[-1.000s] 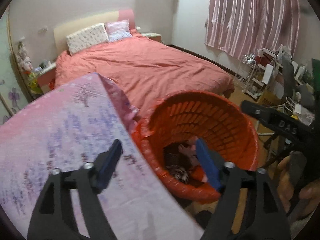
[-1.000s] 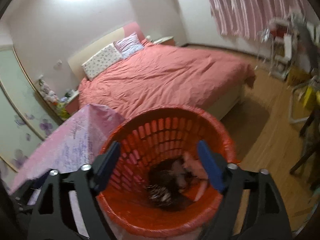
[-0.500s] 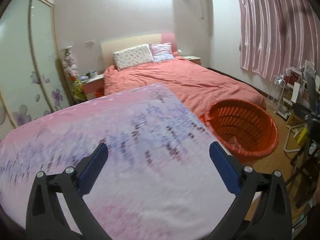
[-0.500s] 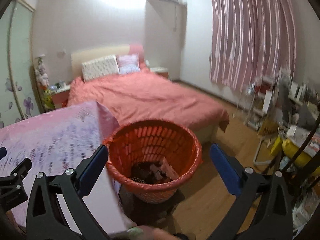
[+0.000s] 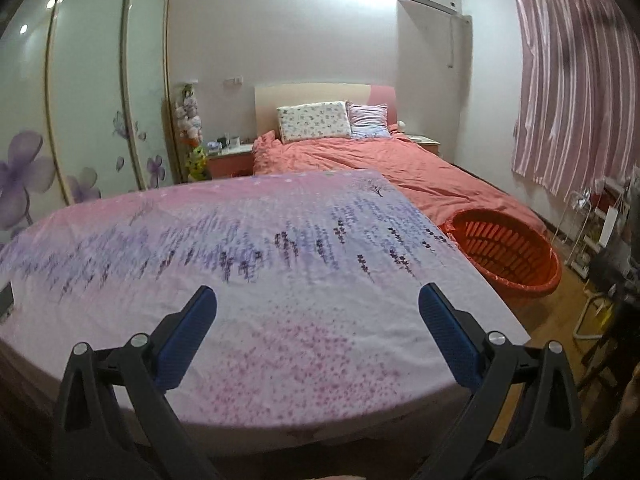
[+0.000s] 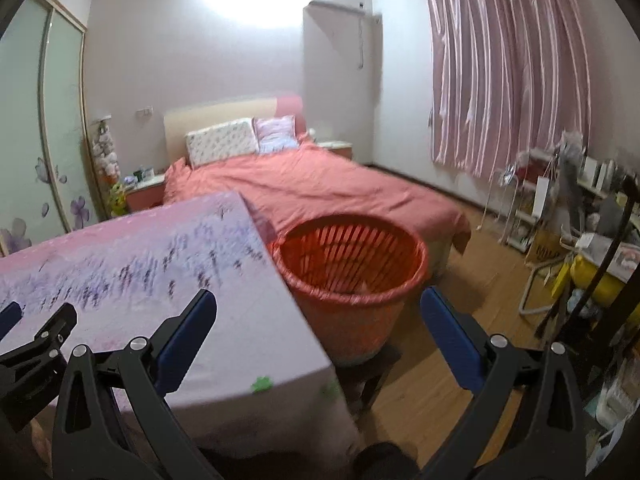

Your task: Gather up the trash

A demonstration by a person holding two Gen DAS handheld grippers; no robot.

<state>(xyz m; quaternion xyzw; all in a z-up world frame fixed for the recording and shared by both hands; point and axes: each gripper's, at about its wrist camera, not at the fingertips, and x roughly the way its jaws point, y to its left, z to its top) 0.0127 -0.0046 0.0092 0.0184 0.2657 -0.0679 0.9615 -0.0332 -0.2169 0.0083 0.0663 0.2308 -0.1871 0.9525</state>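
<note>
An orange slatted basket [image 6: 348,268] stands on the floor at the right edge of a table covered by a pink and purple flowered cloth [image 5: 256,264]. In the left wrist view the basket [image 5: 508,248] lies far right. My left gripper [image 5: 318,308] hovers open over the near part of the cloth, nothing between its blue pads. My right gripper [image 6: 318,312] is open too, empty, above the table's right corner and short of the basket. The left gripper's black frame [image 6: 36,344] shows at the right wrist view's left edge. No trash shows on the cloth.
A bed with a salmon cover [image 5: 400,168] lies behind the table and basket. Wardrobe doors [image 5: 80,92] line the left wall, pink curtains [image 6: 508,76] hang at right. A white rack and cluttered desk [image 6: 580,216] fill the right side. Wooden floor [image 6: 460,340] runs beside the basket.
Both grippers have pulled back from over the basket and widened their jaws. The left one swung left over the table; the basket's contents are now out of sight.
</note>
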